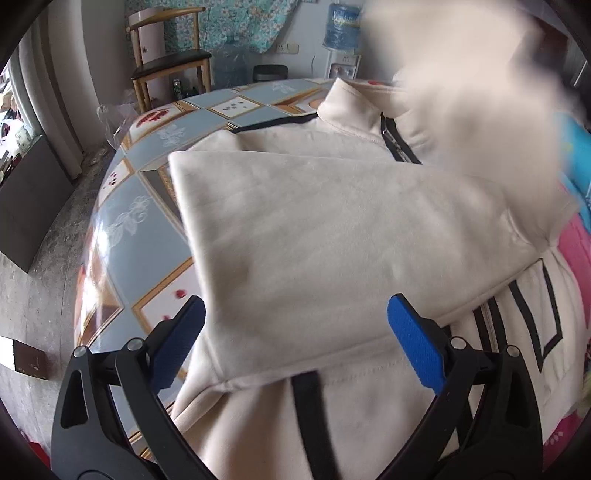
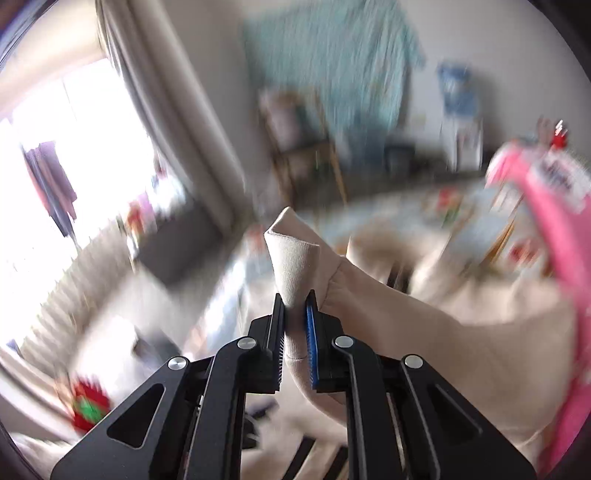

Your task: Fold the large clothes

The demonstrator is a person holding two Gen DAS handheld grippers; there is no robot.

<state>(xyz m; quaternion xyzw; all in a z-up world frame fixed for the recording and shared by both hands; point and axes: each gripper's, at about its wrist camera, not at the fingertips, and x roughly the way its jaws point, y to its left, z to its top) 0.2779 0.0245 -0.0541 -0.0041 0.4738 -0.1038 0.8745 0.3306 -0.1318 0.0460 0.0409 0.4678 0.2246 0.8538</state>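
Left wrist view: cream fleece zip-up jacket with black trim [image 1: 332, 236] lies spread on the round table with a blue-and-tan tiled pattern cover [image 1: 122, 221]. One sleeve is folded across the body, and its cuff end lies between the fingers of the left gripper [image 1: 295, 339]. That gripper stands wide apart, blue pads on either side of the sleeve, gripping nothing. Collar and black zipper visible toward the far side. A blurred cream mass of raised fabric fills the upper right and hides that part of the room.

Right wrist view: heavy motion blur; only the tool and the cloth are sharp. The right gripper [image 2: 295, 332] is clenched on the jacket's other sleeve at its ribbed cream cuff [image 2: 295, 254], which stands up above the fingertips. The sleeve trails right and down to the jacket body.

Surroundings: wooden chair with dark seat [image 1: 170, 55], blue water-dispenser bottle [image 1: 341, 29], teal floral cloth on the wall [image 1: 236, 22]. Pink fabric [image 2: 554, 229] at right edge, beside the jacket.
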